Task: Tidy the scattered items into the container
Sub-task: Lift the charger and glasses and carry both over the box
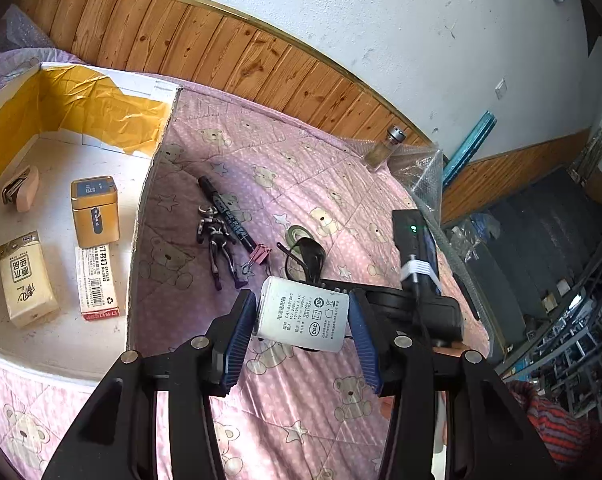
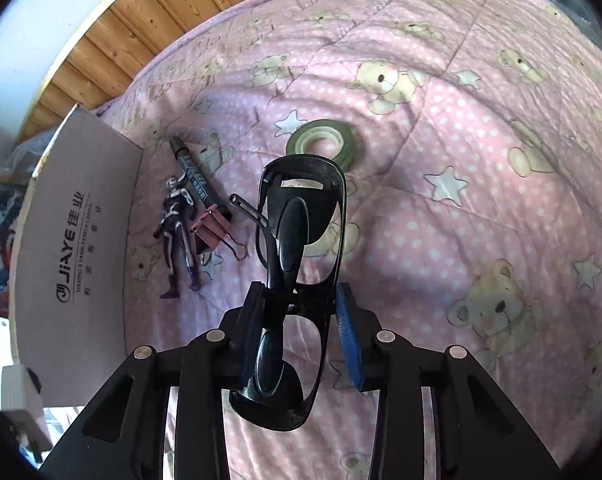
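left claw (image 1: 301, 320) pinches the white plastic power adapter (image 1: 303, 319); right claw (image 2: 299, 304) clamps black folded sunglasses (image 2: 297, 276). carry both over the open cardboard box (image 1: 149, 184) wall, release low inside.

"jiaye" on the cardboard box (image 2: 75, 252), "ccc" on the white adapter (image 1: 303, 318)

Quilt (image 2: 441, 220) bears marker (image 2: 193, 172) (figure (image 2: 177, 228) alongside).

Pale plaster wall (image 1: 381, 20) above wood panelling (image 1: 221, 56), daylit.
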Demonstrator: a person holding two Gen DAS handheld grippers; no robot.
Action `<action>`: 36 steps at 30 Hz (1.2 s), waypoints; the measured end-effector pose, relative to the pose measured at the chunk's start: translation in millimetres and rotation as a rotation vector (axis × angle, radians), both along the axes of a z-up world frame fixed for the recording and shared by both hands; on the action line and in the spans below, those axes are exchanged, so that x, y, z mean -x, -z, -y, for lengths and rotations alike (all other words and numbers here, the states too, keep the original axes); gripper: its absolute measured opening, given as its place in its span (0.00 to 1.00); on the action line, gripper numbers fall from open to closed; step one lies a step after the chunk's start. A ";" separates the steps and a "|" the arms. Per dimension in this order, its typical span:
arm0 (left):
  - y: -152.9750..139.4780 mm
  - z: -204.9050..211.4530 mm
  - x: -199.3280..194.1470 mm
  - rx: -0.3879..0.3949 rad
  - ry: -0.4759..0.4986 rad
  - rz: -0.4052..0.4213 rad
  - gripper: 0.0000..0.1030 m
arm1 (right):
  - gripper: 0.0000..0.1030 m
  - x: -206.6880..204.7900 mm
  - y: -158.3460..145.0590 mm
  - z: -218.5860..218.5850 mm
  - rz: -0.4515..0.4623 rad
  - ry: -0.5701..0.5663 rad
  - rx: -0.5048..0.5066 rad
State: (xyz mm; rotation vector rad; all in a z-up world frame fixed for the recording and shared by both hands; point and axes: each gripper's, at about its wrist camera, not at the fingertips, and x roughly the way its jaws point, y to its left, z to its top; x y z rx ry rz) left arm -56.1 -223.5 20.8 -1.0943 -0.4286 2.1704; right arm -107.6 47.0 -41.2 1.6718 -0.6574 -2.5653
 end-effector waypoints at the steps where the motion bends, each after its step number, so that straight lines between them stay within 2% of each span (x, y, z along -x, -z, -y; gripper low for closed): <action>1: 0.5 -0.4 -0.1 -0.002 0.003 0.004 0.47 | 0.35 -9.4 -8.2 -3.9 -0.011 0.005 0.015; 4: -1.4 0.1 -1.9 -0.005 0.006 0.003 0.47 | 0.35 -33.8 -37.0 -9.3 -0.047 -0.002 0.051; 9: -16.7 8.0 -9.3 -0.013 -0.008 -0.035 0.47 | 0.35 -67.9 -80.2 3.7 -0.105 -0.079 0.087; 15: -37.9 26.6 -20.8 -0.023 -0.047 -0.087 0.47 | 0.35 -95.8 -117.8 33.2 -0.171 -0.184 0.112; 17: -42.9 34.9 -24.8 -0.027 -0.064 -0.097 0.47 | 0.35 -105.0 -120.8 53.5 -0.196 -0.220 0.111; 23: -54.5 65.8 -30.9 -0.031 -0.134 -0.115 0.47 | 0.36 -79.8 -128.3 100.7 -0.250 -0.317 0.103; 36: -78.2 111.4 -24.6 -0.023 -0.220 -0.160 0.47 | 0.36 -52.7 -146.1 141.1 -0.296 -0.423 0.139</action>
